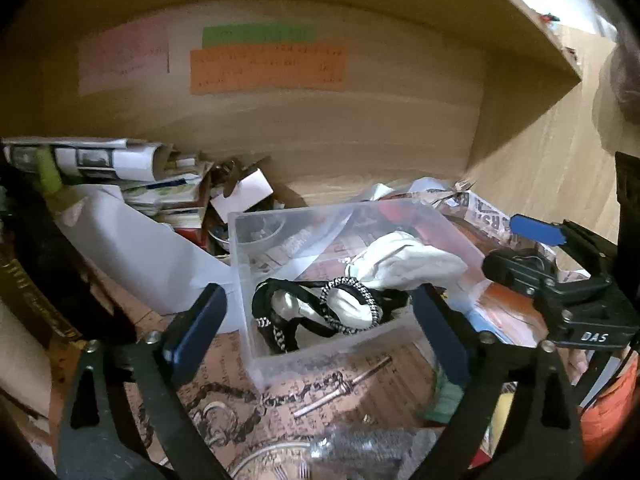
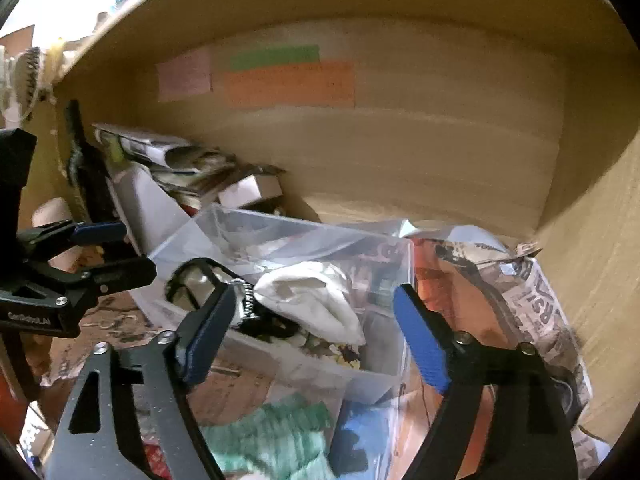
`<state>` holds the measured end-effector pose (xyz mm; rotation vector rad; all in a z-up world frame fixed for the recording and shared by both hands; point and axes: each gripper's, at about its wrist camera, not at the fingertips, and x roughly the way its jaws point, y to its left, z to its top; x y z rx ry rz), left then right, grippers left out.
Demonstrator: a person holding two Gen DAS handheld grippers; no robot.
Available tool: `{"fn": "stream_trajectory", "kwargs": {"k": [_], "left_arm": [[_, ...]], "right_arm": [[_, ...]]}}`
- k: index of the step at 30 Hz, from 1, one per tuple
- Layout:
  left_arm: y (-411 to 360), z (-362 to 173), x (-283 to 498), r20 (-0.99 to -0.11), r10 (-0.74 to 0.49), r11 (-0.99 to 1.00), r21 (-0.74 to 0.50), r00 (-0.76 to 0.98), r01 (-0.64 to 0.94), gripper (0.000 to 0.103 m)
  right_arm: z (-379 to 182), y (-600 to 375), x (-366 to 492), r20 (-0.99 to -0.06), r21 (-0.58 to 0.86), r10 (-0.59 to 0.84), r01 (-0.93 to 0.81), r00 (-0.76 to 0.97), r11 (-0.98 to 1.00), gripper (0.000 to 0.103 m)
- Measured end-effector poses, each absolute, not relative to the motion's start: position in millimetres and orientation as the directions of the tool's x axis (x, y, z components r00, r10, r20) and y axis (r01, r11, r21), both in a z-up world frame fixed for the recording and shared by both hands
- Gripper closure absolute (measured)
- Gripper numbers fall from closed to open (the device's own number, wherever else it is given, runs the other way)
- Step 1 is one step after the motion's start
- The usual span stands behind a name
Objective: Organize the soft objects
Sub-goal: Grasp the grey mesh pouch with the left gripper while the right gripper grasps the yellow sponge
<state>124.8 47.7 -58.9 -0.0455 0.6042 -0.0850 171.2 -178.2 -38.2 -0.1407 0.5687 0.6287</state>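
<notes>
Right now, through the left wrist camera, the left hand-held gripper (image 1: 320,316) hangs with its jaws wide apart and empty, straddling the near wall of a clear plastic bin (image 1: 320,354). Inside the bin lies a white cloth (image 1: 404,262), bunched toward two o'clock, and a black-and-white cord (image 1: 352,304) looped across a second pale piece at the centre. At three o'clock the right hand-held gripper (image 1: 536,232) juts in over the newspaper (image 1: 484,216). A metal chain (image 1: 240,404) and a pin lie on the counter at six o'clock, just outside the bin.

From the right wrist camera, the right hand-held gripper (image 2: 316,328) is likewise spread open, holding nothing, with the white cloth (image 2: 320,300) between its fingers and slightly beyond them. The clear plastic bin (image 2: 376,376) sits on newspaper (image 2: 532,292); a green knit piece (image 2: 276,432) and something blue show at six o'clock in front of it.

I'd judge the main risk to be a jaw catching the light bin's wall and tipping or dragging it, or snagging the cord along with the cloth.

The paper notes on the back panel are too blurred to read, the clutter at ten o'clock is hard to sort out, and what the blue thing is I cannot tell.
</notes>
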Motion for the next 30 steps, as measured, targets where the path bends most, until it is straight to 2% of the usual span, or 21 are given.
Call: {"fn": "stream_trajectory", "kwargs": {"k": [8,14,30], "left_arm": [[35.4,-68.6,91.8,-0.580,-0.109,0.994,-0.043,0.807,0.103,0.002],[28.6,-85.6,75.9,-0.620,-0.153,0.988,-0.088,0.770,0.125,0.002],[13.2,-140.0,61.0,-0.704,-0.163,0.987,-0.128,0.691,0.102,0.002]], "right_arm": [[-42.6,-188.8,139.2,-0.535,0.059,0.525,-0.590,0.662,0.805,0.017],[-53.2,-197.8,118.2,-0.552,0.079,0.518,-0.577,0.653,0.813,0.017],[-114.7,-200.8,89.4,-0.698,0.161,0.503,-0.571,0.511,0.805,0.017]]}}
